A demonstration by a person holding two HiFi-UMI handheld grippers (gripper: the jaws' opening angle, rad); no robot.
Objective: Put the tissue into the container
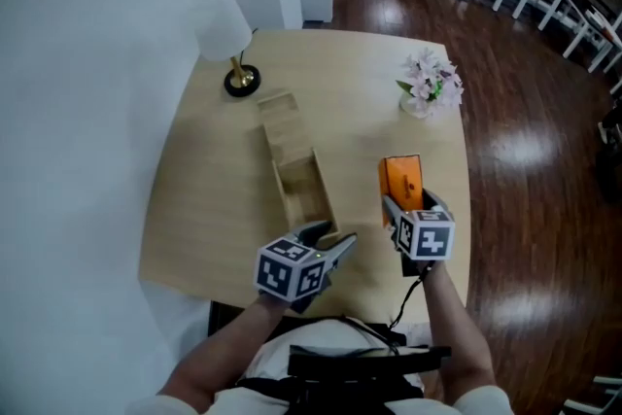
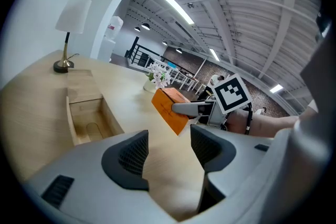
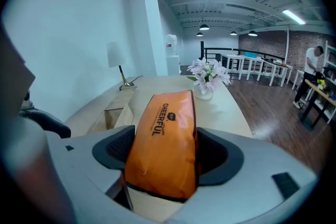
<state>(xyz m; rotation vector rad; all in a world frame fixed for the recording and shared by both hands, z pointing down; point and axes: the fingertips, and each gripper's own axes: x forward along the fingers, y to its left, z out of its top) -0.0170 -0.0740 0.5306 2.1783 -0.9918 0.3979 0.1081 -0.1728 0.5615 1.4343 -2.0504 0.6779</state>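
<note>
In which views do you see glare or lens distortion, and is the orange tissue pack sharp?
Head view: bright glare on the dark floor, lampshade washed out. Left gripper view: strong fisheye, black corners, ceiling beams curve. Right gripper view: same round vignette, yet the tissue pack between the fingers is sharp, its print readable.

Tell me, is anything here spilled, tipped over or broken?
Nothing stands out. The lamp and the flower vase stand upright, the wooden box sits open and empty, and the right gripper holds the orange tissue pack, which looks undamaged.
</note>
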